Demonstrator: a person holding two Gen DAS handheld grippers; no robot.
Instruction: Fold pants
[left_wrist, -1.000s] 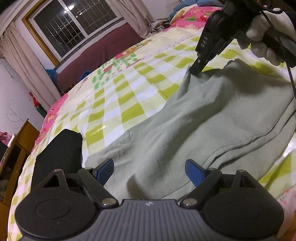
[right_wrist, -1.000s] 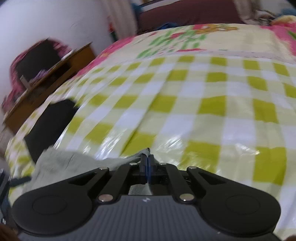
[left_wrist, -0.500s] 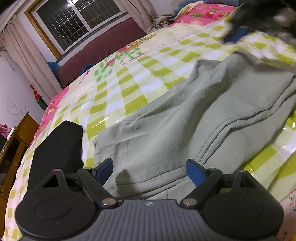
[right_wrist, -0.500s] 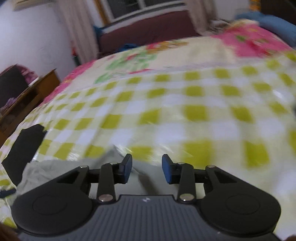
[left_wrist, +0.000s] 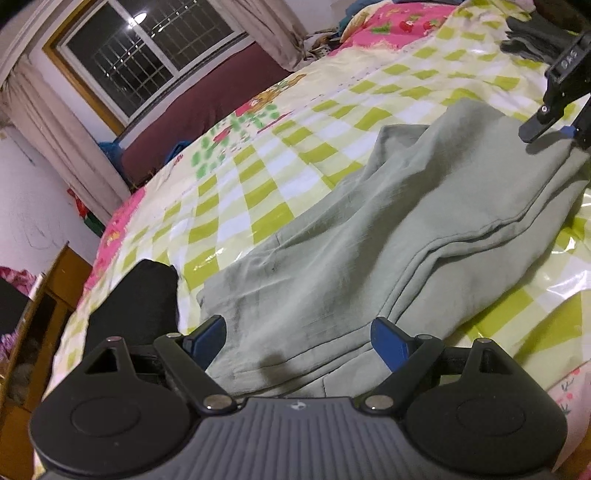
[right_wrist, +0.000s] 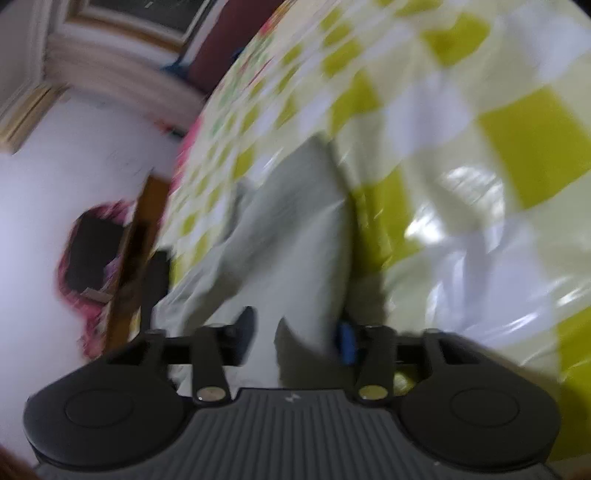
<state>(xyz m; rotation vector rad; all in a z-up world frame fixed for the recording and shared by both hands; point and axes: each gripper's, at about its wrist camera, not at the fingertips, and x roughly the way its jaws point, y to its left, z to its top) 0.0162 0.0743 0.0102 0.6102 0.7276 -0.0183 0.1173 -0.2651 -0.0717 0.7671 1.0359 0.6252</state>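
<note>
Both tongs are seen with their jaws apart. On the left tongs (left_wrist: 298, 334) the blue pads (left_wrist: 388, 341) are spread wide, and the near end of the grey-green pants (left_wrist: 369, 236) is lying between them, but the pads are not pressed on the cloth. On the right tongs (right_wrist: 295, 334) the jaws are opening; a narrow part of the pants (right_wrist: 295, 240) is seen between them, and nothing is clamped.

From the left wrist view the whole garment is shown: it is laid folded lengthwise on the bed (left_wrist: 258, 192), which is covered with a yellow-green and white checked sheet, and it runs from the near left to the far right. A black piece of cloth (left_wrist: 136, 306) is lying just beside the pants on the near left. The right tongs (left_wrist: 552, 127) are also seen there from outside, at the far right, over the far end of the pants. A window (left_wrist: 147, 59) with bars is visible far behind.

The right wrist view is tilted and blurred. Only a strip of the pants is given there, with the shiny sheet (right_wrist: 480, 147) to the right of it. A wooden cabinet (right_wrist: 136, 258) is seen at the left.
</note>
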